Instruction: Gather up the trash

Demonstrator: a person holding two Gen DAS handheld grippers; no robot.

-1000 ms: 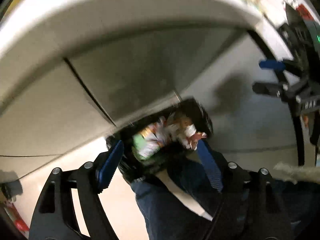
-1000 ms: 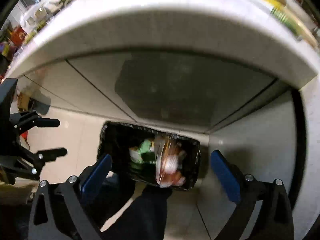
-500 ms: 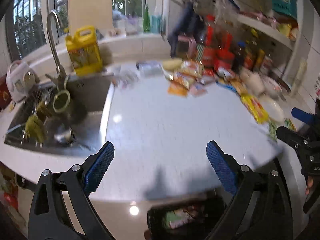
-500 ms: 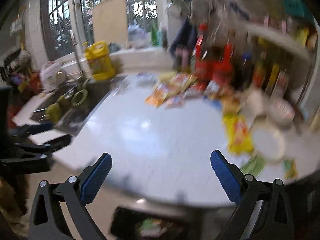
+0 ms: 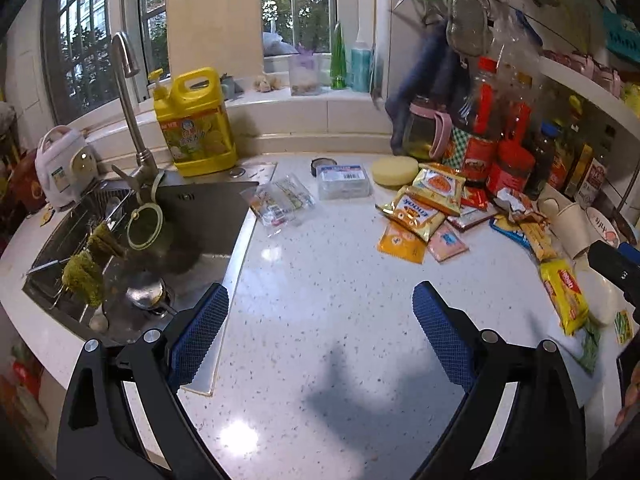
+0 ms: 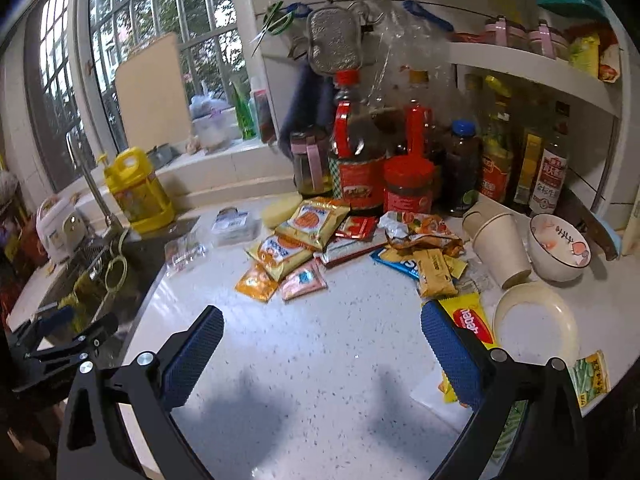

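With your left gripper (image 5: 320, 332) and right gripper (image 6: 320, 354) both spread and empty over bare counter (image 5: 320, 264), the snack wrappers (image 6: 304, 240) lie heaped against the sauce bottles (image 6: 356, 160), so reaching carelessly could topple a paper cup (image 6: 500, 246).

window daylight; fisheye-bent edges

I see a glossy speckled stone bench (image 5: 320, 288), a brushed metal sink (image 5: 208, 216) at left, shiny foil-plastic snack packets (image 5: 420, 208), matt paper cups (image 6: 500, 240), and rough, knurled blue pads (image 5: 200, 332) on my matt black hand-held gripper (image 5: 320, 334).
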